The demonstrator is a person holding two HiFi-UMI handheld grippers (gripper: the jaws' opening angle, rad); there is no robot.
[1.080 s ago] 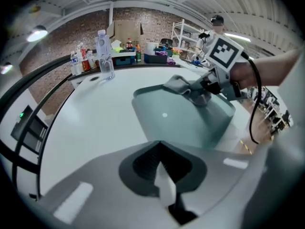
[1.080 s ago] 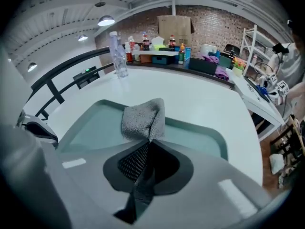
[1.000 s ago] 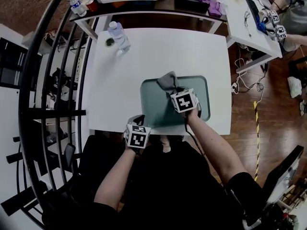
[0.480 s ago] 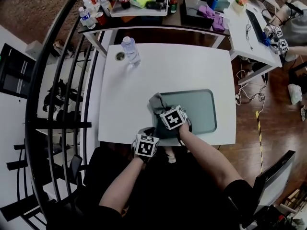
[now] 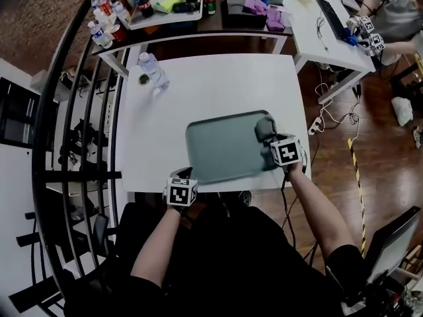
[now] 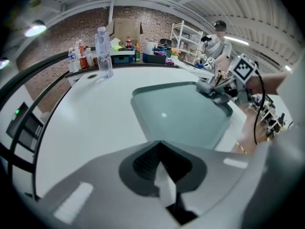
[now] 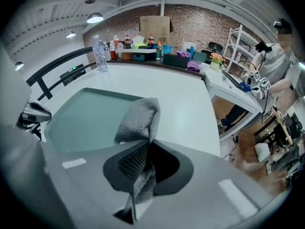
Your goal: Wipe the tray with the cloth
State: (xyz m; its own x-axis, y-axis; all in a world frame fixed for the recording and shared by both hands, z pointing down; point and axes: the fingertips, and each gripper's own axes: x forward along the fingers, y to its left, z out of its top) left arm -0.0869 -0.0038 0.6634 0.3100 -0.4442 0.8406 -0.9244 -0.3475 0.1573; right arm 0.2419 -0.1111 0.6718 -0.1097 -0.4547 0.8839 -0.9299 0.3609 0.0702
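A shallow grey-green rectangular tray (image 5: 218, 147) with rounded corners is seen lying on a white square table (image 5: 211, 84), close to the edge nearest the person. A bunched grey towelling cloth (image 7: 138, 120) is clamped between the jaws of the right gripper (image 7: 140, 175), which are closed tight on a fold of it. The rest of the cloth is pushed up in a hump past the fingertips. In the head view this hump is placed at the tray's right end, near its far right corner, and it reaches to the rim there. Whether the cloth is pressed flat against the tray floor cannot be told.

The left gripper (image 6: 159, 168) is held just beside the tray's near left corner, over the table's front edge. Its jaws are drawn fully together, and nothing is held between them. No contact with the tray can be made out.

A clear plastic water bottle (image 5: 152, 70) is stood upright well beyond the tray's far left corner.
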